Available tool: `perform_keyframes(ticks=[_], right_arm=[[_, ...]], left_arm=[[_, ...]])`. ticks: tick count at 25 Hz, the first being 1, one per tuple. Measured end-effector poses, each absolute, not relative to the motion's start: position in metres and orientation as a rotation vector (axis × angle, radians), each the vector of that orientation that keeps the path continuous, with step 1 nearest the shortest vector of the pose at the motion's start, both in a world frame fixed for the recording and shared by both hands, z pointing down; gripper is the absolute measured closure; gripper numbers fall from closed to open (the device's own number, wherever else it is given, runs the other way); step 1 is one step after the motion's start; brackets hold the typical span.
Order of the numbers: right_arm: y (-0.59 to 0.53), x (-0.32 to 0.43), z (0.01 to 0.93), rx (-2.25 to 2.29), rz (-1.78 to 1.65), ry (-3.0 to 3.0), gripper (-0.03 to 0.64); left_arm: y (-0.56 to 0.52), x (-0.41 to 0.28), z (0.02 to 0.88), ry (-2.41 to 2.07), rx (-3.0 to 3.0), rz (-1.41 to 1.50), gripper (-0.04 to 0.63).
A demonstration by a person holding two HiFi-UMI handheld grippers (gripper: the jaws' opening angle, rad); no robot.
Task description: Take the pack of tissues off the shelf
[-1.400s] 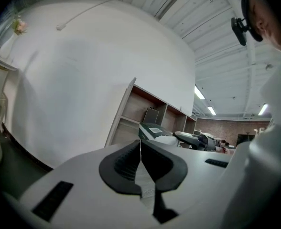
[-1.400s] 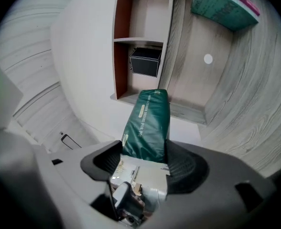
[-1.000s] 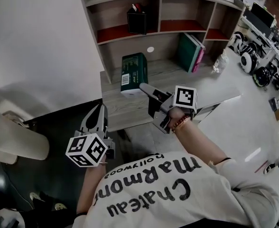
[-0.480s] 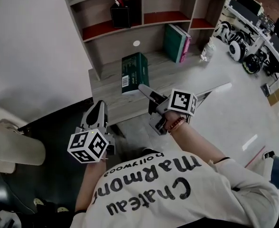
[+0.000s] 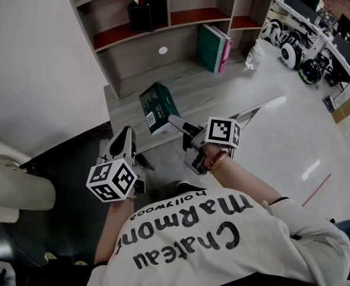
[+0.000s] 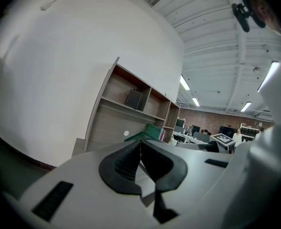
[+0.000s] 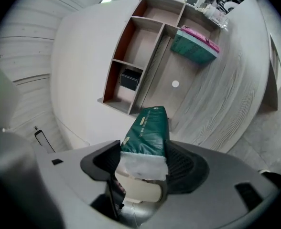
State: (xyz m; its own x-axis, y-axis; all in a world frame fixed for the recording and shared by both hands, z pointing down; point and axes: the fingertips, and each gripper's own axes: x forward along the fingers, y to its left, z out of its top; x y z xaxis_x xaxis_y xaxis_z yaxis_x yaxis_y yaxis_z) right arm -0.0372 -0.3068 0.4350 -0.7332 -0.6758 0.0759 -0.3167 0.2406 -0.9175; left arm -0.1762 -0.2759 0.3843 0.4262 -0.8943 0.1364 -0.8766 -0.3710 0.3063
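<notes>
Inspector: Since the earlier frame the pack of tissues [image 5: 157,107] is found shifted from further back on the worktop [image 5: 205,91], below the shelf [image 5: 112,39], toward the front edge near the left corner, and it is now tilted. The right gripper [image 5: 174,123] is found drawn back with it.

Reviewer: How is the pack held?

Inspector: It is pinched at its near end only, one pad of the right gripper [image 7: 143,150] pressed on each side. Most of its length is left jutting out unsupported. Whether its lower corner touches the worktop cannot be told.

Reviewer: And the other side?

Inspector: The left gripper [image 5: 125,137] is kept off the worktop, beyond the front-left corner. Its jaws are pressed together on nothing [image 6: 140,149], so no support is given.

Reviewer: What faults are judged possible?

Inspector: Three are noted. First, the soft wrap may be pulled through the pads, since the weight hangs ahead of the grip; the pack would then be dropped on the front edge and likely tipped to the floor. Second, if the far end is dragged along the worktop, the pack may be levered sideways out of the pinch. Third, if the grip is tightened to compensate, the end may be crushed and hold even less. The books [image 5: 213,47] at the back right are judged well clear.
</notes>
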Motion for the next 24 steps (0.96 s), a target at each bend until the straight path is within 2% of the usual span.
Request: perform_keyframes(ticks=[24], right_arm=[[-0.323, -0.030, 0.454, -0.836, -1.633, 2.103, 0.322]], left_arm=[[-0.298, -0.158, 0.396, -1.516, 2.317, -0.032, 0.577]])
